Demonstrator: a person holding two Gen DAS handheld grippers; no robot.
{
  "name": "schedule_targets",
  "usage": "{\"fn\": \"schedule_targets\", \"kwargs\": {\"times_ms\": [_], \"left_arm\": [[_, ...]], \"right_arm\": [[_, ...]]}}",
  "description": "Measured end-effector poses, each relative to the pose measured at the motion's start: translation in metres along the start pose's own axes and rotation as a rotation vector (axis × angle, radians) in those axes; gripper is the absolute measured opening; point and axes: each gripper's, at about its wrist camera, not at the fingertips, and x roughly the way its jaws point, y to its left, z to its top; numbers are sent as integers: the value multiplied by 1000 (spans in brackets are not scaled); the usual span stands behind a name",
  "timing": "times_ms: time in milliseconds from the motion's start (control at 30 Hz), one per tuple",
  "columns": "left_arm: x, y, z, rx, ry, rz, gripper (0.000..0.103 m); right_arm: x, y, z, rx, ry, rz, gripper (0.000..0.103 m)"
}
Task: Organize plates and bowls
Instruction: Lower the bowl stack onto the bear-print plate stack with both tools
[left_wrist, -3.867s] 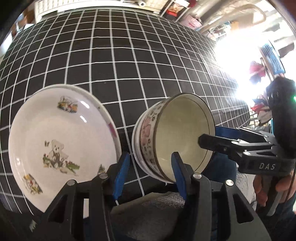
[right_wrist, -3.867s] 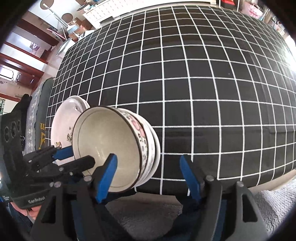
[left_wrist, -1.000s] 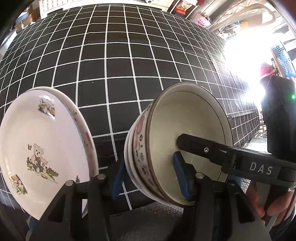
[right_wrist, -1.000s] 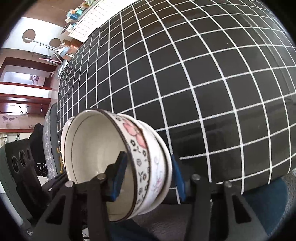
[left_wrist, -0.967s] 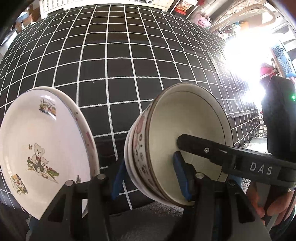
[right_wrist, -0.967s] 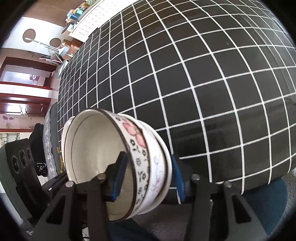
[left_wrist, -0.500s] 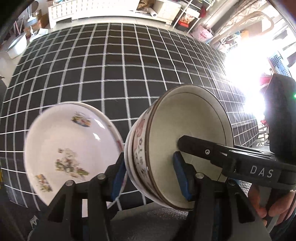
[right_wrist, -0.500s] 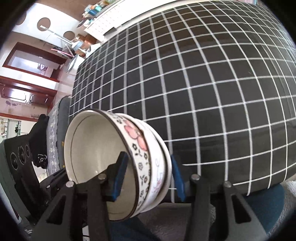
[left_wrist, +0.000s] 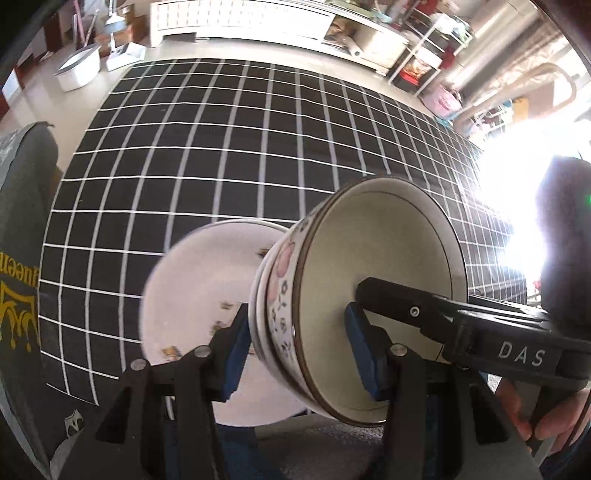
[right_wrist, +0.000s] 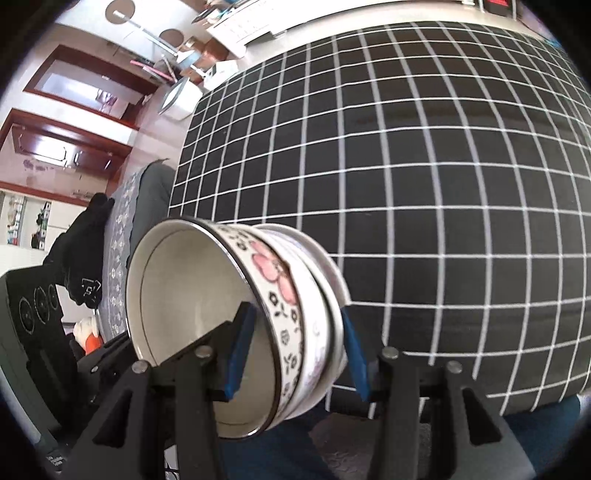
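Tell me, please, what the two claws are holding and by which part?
Both grip the stacked bowls at the rim: left claw and right claw each have one finger inside, one outside.

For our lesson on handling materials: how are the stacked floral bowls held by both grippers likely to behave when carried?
The stacked bowls look like glazed ceramic: probably rigid, heavy for their size, breakable. Tipped sideways, the glossy nested bowls might slide apart. The left gripper and right gripper each pinch only the wall, so the stack may pivot.
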Motion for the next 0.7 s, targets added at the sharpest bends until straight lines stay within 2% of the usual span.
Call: {"fn": "schedule_targets", "kwargs": {"times_ms": [433, 700], "left_arm": [[19, 50, -3, -68, 27, -12, 48], [20, 40, -5, -72, 31, -11, 48]], "right_arm": [[36, 16, 11, -38, 60, -45, 51], [42, 11, 13, -27, 73, -52, 51]]}}
